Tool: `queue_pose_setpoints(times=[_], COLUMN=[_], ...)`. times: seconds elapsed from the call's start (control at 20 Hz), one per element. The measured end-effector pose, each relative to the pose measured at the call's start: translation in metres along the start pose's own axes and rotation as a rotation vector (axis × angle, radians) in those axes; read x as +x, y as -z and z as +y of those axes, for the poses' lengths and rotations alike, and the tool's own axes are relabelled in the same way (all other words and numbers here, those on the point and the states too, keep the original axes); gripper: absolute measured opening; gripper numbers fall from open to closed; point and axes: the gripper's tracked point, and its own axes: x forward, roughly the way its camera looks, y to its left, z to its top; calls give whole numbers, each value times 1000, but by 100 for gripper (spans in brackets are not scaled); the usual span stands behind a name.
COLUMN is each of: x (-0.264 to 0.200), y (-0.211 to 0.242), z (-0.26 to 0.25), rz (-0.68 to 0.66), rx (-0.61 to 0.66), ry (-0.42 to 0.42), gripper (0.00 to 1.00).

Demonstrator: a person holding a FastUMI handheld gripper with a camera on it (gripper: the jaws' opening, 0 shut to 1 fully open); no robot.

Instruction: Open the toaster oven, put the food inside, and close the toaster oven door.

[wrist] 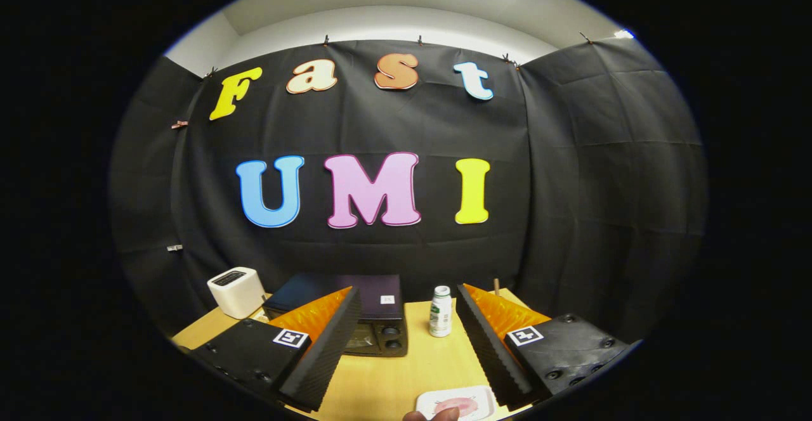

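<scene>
gripper (406, 338) held above the near part of a light wooden desk (387, 376), looking toward the back of the booth. its two fingers (327, 351) are spread wide apart, black ribbed pads facing inward, orange panels behind them, nothing between the pads but bare desk.

toaster oven (355, 313): dark box standing toward the back of the desk, just beyond the left finger, which hides part of its front. two round knobs show on its right side, one above the other. the glass door looks closed, though most of it sits behind the finger.

left of the oven, near the desk's back corner, a small white boxy appliance (236, 291) with a dark slot on top.

small white bottle (440, 310) with a green label, upright, just right of the oven and ahead of the gap between the fingers.

food: a white tray (457, 403) with something pink on it lies at the near edge of the desk, just inside the right finger. a fingertip of a person's hand (431, 415) touches the tray's near rim.

thin wooden stick (497, 285) stands upright behind the right finger.
</scene>
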Motion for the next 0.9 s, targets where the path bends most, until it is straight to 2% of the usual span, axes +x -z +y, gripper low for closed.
queue_pose_setpoints(times=[0.3,0.5,0.65,0.9], x=[15,40,71,125], y=[42,84,117,173], z=[97,151,178,188], rz=[62,124,182,266], rx=[36,40,55,45], ry=[-80,-115,-112,-41], gripper=[98,98,98,98])
